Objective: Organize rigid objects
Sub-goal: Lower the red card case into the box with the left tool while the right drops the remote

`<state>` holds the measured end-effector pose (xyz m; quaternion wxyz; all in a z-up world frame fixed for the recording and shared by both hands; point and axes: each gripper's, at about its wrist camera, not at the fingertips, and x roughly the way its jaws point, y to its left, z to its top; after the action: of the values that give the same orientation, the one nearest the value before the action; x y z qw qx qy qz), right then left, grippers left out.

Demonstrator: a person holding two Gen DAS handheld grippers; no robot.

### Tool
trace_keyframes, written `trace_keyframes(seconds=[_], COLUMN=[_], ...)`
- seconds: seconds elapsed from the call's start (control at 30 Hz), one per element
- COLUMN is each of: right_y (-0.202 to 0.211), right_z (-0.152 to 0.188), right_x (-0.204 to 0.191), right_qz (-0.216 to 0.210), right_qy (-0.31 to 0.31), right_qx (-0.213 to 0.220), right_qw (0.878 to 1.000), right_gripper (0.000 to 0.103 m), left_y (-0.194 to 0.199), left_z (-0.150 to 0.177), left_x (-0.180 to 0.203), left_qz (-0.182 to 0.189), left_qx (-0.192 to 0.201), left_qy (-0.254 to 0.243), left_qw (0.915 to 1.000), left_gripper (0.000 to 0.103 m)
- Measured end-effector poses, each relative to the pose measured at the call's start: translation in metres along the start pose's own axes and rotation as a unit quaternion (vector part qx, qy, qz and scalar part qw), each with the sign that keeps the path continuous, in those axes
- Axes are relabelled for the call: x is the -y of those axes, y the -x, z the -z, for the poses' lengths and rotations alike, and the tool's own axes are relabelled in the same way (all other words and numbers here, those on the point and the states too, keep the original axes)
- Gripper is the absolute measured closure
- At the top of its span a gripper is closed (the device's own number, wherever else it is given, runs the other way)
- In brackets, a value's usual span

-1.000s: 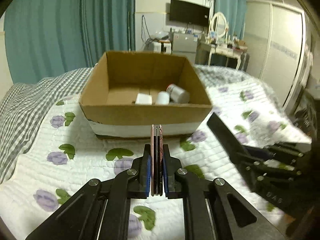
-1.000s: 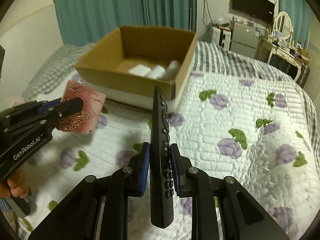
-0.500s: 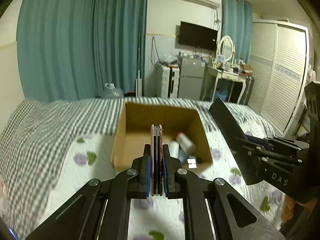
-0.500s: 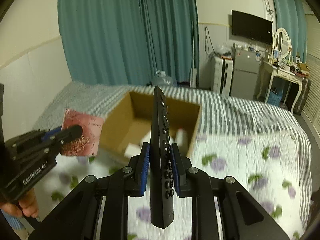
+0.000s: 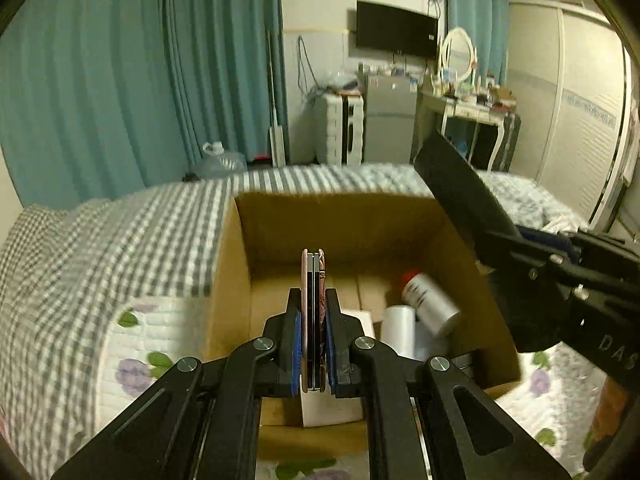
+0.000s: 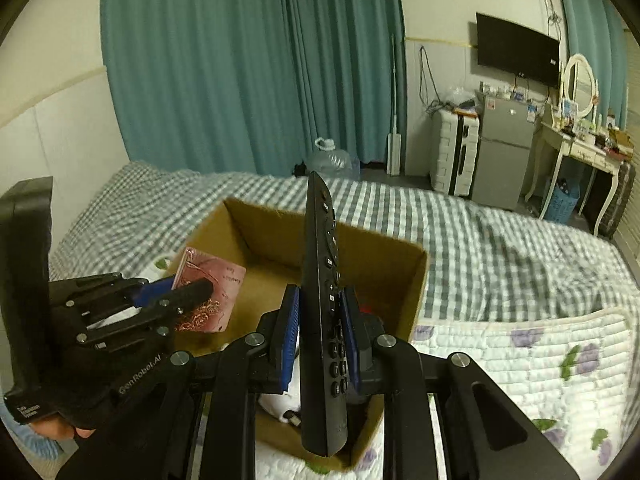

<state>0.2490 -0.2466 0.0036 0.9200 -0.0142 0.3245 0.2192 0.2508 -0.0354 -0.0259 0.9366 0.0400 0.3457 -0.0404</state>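
Dim, warm indoor light in both views, with a yellowish cast on the walls. Fisheye bending curves the teal curtains (image 5: pixel 140 80) and blacks out the corners. The checked bedspread (image 5: pixel 120 232) left of the cardboard box (image 5: pixel 232 264) smears with motion blur; the box's interior sits in soft shadow.

Teal curtains (image 6: pixel 256 64) hang floor-length across the far wall, a black television (image 6: pixel 516 50) mounted beside them. Below it stand a white suitcase (image 6: pixel 454 154) and a small grey fridge (image 6: pixel 506 152), then a cluttered white dressing table (image 6: pixel 580 148) with an oval mirror (image 6: pixel 580 84). What looks like a water jug (image 6: pixel 334 162) sits on the floor. A grey-checked blanket (image 6: pixel 460 220) covers the bed; lighting is dim, warm.
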Motion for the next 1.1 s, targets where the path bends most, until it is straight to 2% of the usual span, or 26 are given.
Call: trace_keyframes(seconds=[0.17, 0.4, 0.43, 0.53, 0.73, 1.03, 1.1], right_y=[-0.026, -0.017, -0.013, -0.003, 0.003, -0.058, -0.065], right_z=[0.014, 0.017, 0.016, 0.014, 0.006, 0.009, 0.011], right_x=[0.008, 0.012, 0.009, 0.004, -0.005, -0.007, -0.004], right_qz=[-0.006, -0.003, -0.003, 0.000, 0.000, -0.025, -0.024], right_qy=[-0.008, -0.010, -0.010, -0.004, 0.000, -0.021, -0.029], right_qx=[-0.020, -0.018, -0.016, -0.014, -0.014, -0.057, -0.055], right_qw=[1.000, 1.000, 1.000, 1.000, 1.000, 0.998, 0.998], right_gripper=[0.084, 0.084, 0.084, 0.084, 0.083, 0.083, 0.083], left_y=[-0.024, -0.013, -0.006, 0.014, 0.042, 0.027, 0.023], left_z=[0.003, -0.003, -0.005, -0.011, -0.012, -0.004, -0.004], left_x=[0.001, 0.001, 0.002, 0.003, -0.006, -0.021, -0.022], left_qz=[-0.007, -0.017, -0.020, -0.023, -0.027, -0.025, -0.026], left_qx=[-0.019, -0.013, -0.002, 0.023, 0.051, 0.035, 0.031], left_qy=[-0.010, -0.001, -0.002, -0.001, 0.011, 0.020, 0.021], left_qw=[0.9997, 0.9998, 0.9998, 0.9995, 0.9983, 0.9989, 0.9989], left_gripper=[0.093, 0.089, 0.084, 0.049, 0.049, 0.047, 0.047])
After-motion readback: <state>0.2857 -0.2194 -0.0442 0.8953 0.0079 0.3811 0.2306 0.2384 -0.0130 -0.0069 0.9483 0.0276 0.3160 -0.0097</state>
